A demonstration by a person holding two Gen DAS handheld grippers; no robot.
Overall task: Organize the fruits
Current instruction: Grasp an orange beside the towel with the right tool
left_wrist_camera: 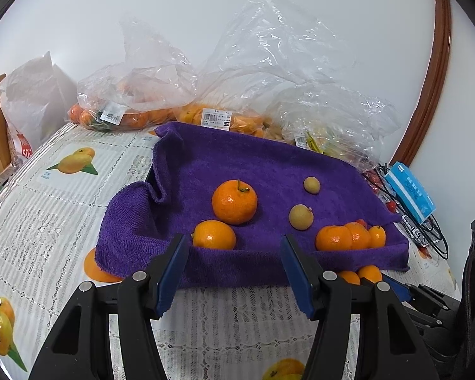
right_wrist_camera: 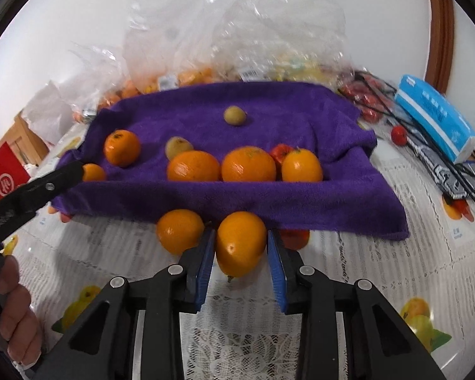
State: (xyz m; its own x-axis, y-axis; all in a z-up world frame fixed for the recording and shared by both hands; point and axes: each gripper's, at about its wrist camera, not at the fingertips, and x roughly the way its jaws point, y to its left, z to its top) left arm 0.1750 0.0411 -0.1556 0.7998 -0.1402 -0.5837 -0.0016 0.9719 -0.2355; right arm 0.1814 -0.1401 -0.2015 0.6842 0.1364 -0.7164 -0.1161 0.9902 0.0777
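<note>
A tray lined with a purple towel holds several oranges, two small yellow-green fruits and a red fruit. My right gripper is shut on an orange in front of the tray's near edge; a second orange lies just left of it. My left gripper is open and empty at the tray's near edge, close to an orange.
Clear plastic bags of oranges and other fruit stand behind the tray. A blue tissue pack, black cables and small red fruits lie to the right. A red box is at the left.
</note>
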